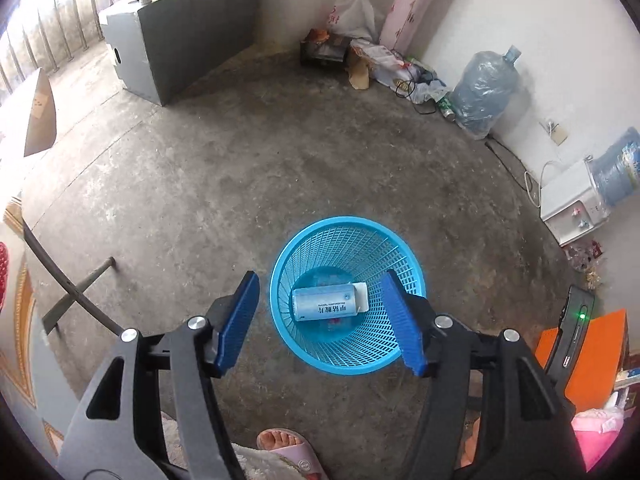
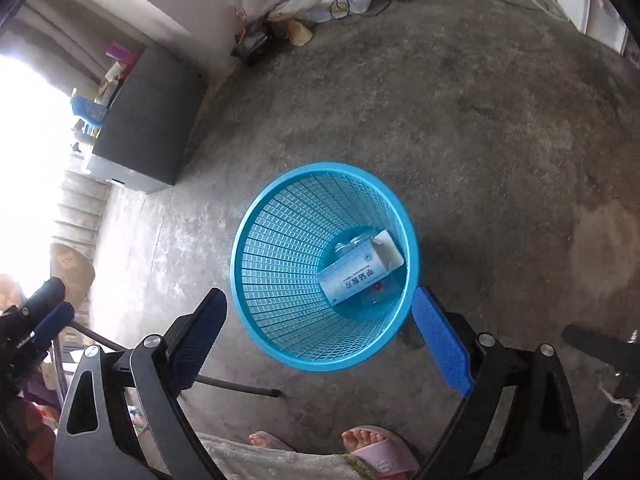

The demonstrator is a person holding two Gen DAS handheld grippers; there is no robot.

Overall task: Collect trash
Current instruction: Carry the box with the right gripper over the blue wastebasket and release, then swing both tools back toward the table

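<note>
A blue mesh waste basket stands on the concrete floor; it also shows in the right wrist view. A white and blue carton lies on its side at the bottom, also in the right wrist view, on top of other small trash. My left gripper hangs above the basket, open and empty. My right gripper hangs above the basket's near rim, open and empty. Part of the left gripper shows at the left edge of the right wrist view.
A grey cabinet stands at the back left. Bags and clutter lie along the far wall, with water jugs and a white dispenser on the right. My sandalled feet are near the basket. A dark metal leg crosses the left floor.
</note>
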